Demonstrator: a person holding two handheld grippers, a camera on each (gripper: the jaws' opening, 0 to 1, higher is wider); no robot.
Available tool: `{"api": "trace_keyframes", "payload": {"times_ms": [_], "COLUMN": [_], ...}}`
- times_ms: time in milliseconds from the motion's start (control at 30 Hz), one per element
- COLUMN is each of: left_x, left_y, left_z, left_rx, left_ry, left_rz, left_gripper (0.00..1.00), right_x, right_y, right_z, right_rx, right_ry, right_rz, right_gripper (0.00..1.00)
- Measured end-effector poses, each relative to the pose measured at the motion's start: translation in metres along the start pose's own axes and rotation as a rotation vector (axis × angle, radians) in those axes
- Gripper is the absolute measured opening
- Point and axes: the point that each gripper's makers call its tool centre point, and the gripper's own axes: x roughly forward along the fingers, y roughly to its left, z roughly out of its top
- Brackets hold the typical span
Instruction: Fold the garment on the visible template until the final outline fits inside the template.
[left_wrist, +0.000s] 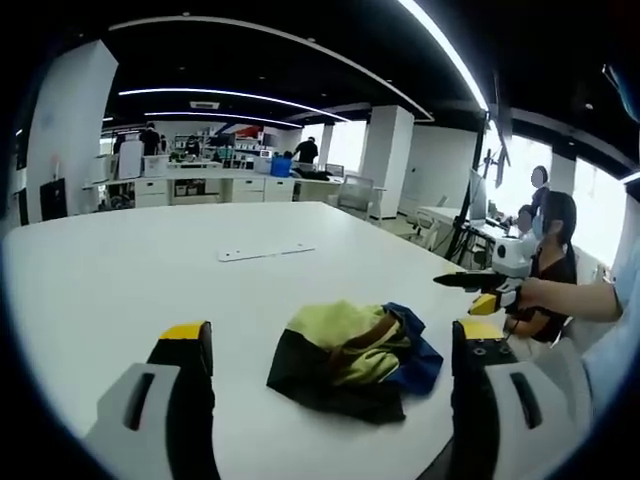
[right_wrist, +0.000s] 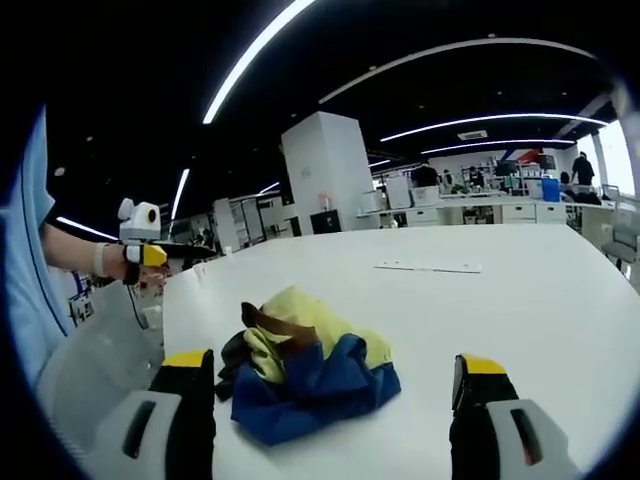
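A: How far along does the folding look to you?

B: Barely begun, I'd say. The garment (left_wrist: 352, 358) lies in a crumpled heap on the white tabletop (left_wrist: 150, 270), yellow, black and blue panels bunched over one another, with no flat edge or clean crease anywhere

A: And the grippers?

B: The left gripper (left_wrist: 330, 345) has its jaws spread wide with nothing between them but air, the heap lying just ahead. The right gripper (right_wrist: 328, 375) is the same: jaws wide, empty, the garment (right_wrist: 305, 365) in front of them from the opposite side. Neither touches the cloth, as far as I can tell

A: Can you see the template it's meant to fit inside?

B: Not with any confidence. There is a thin pale strip (left_wrist: 266, 252) lying flat farther back on the tabletop, well apart from the garment, but I can't tell what it is. No marked outline shows under or around the heap

A: So what's left?

B: In my judgement, nearly everything: spread the heap flat, find its edges and any sleeves, fold it in, then check the outline against the template. The garment is at least fully on the tabletop and in plain sight from both sides

A: Anything else around?

B: A person's sleeve and forearm (right_wrist: 45, 255) at the edge, and an open office behind
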Motion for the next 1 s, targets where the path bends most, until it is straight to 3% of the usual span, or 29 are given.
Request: {"api": "trace_keyframes", "payload": {"times_ms": [333,667,800,1000], "left_x": [0.003,0.000,-0.002,-0.001], "left_y": [-0.002,-0.006,-0.006,-0.008], "left_z": [-0.001,-0.016,-0.020,-0.024], "left_rx": [0.013,0.142,0.156,0.178], "left_ry": [0.005,0.065,0.060,0.035], "left_rz": [-0.019,-0.076,-0.087,-0.111], "left_gripper": [0.97,0.96,0.96,0.93], "right_x": [-0.002,-0.010,-0.012,-0.006], "right_y": [0.004,0.007,0.007,0.012], "right_z": [-0.003,0.004,0.011,0.014], "right_rx": [0.007,-0.030,-0.028,-0.098], "right_ry": [0.010,0.060,0.052,0.097], "right_rz": [-0.003,-0.006,-0.024,-0.037], "right_gripper": [1.00,1.00,1.00,1.00]}}
